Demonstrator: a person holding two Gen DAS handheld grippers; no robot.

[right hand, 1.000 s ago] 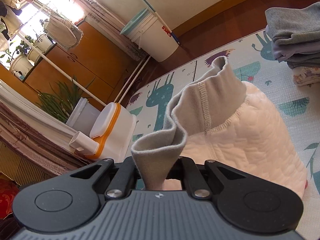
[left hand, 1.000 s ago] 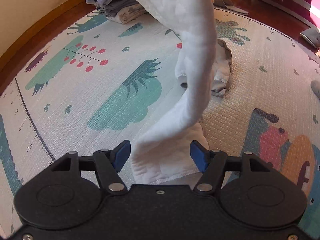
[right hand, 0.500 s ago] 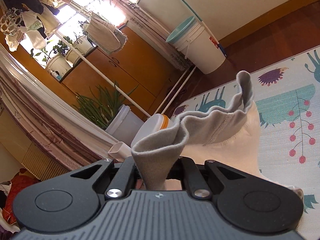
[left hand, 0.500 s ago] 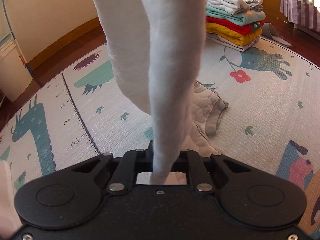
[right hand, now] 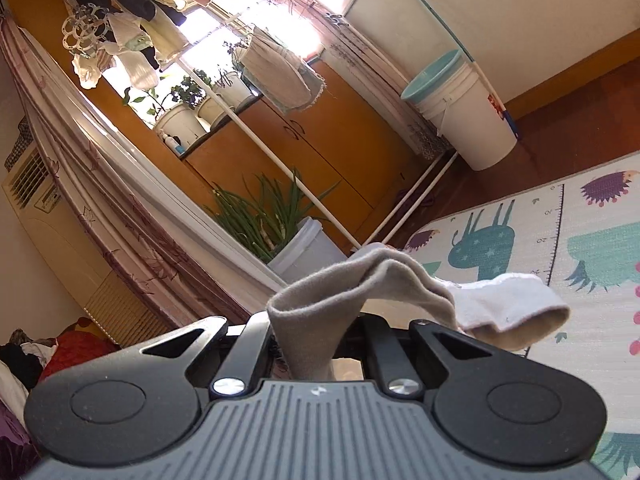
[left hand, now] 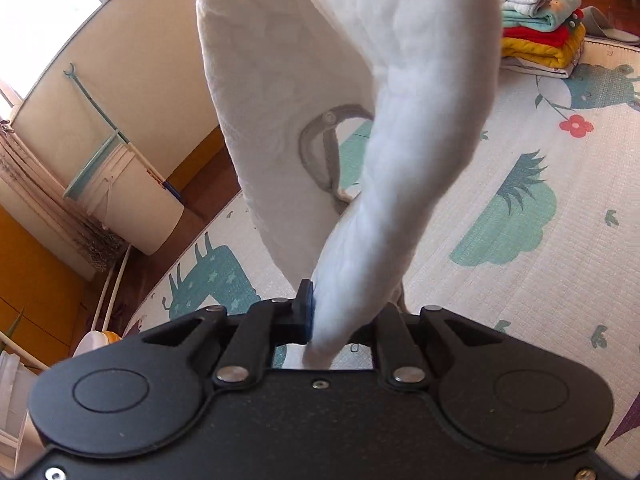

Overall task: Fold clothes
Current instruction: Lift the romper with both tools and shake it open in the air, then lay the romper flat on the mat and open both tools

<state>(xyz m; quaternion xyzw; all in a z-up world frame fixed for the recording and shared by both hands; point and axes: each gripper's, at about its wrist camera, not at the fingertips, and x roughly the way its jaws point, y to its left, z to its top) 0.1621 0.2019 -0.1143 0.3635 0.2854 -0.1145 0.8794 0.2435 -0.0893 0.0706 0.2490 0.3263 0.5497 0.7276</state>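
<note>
Holding the white quilted garment [left hand: 400, 92] aloft above the play mat [left hand: 540, 240]: left gripper [left hand: 320, 328] clenched on a white end, right gripper [right hand: 308, 344] clenched on its grey cuff [right hand: 360, 284]. Recommend spreading both grips apart and lowering evenly, flat, before creasing

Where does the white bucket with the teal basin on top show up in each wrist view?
Left wrist: white bucket at the left edge, mid-height, against the wall beyond the play mat.
Right wrist: bucket upper right, on the wood floor by the wall.
Shared landmark: the teal pole leaning on the wall above it, also in the right view.
</note>
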